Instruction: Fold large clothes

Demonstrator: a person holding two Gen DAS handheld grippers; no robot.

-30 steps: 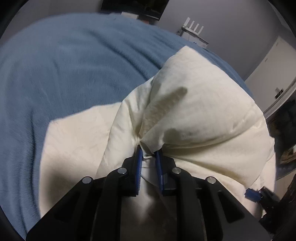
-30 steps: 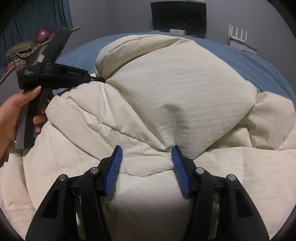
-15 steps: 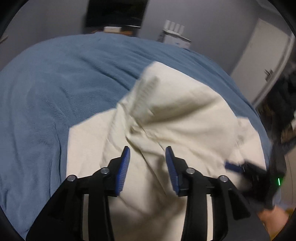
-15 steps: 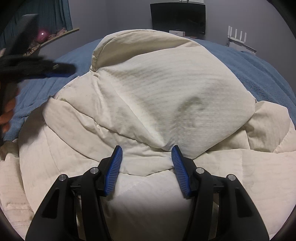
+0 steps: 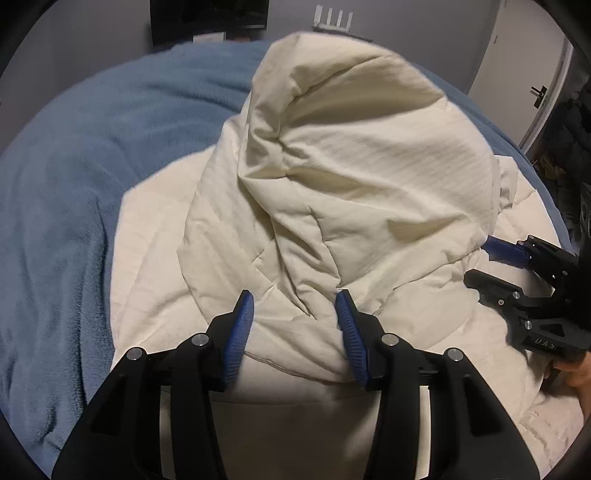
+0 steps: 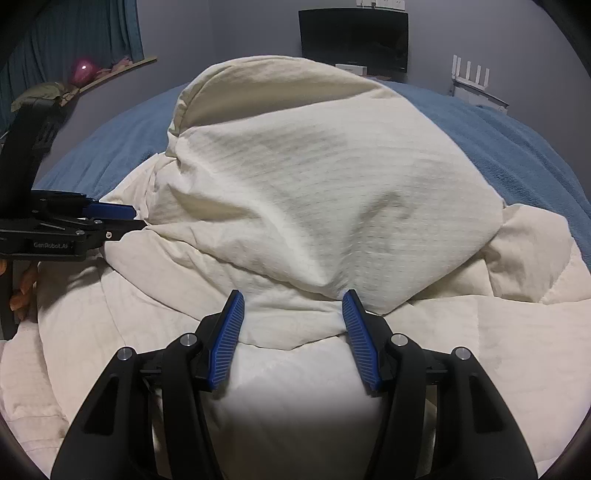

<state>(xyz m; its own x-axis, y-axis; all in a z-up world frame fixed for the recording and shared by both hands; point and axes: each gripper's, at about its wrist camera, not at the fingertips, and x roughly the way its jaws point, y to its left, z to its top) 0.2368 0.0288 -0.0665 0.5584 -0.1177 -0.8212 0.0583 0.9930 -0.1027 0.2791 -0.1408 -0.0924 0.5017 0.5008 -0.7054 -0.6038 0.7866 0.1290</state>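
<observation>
Left wrist, left gripper (image 5: 293, 306) tilted down, opening

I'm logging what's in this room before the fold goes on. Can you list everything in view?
Comforter: one, cream, heaped on the bed.
Blanket: one, blue, covering the bed under it.
Screen: one, black, by the far wall.
Router: one, white with antennas, right of the screen.
Curtain: one, teal, far left.
Pink ornament: one, on the left shelf.
Door: one, white, far right.
Left gripper: black with blue pads, jaws opening, cloth between them.
Right gripper: same colours, jaws apart.
</observation>
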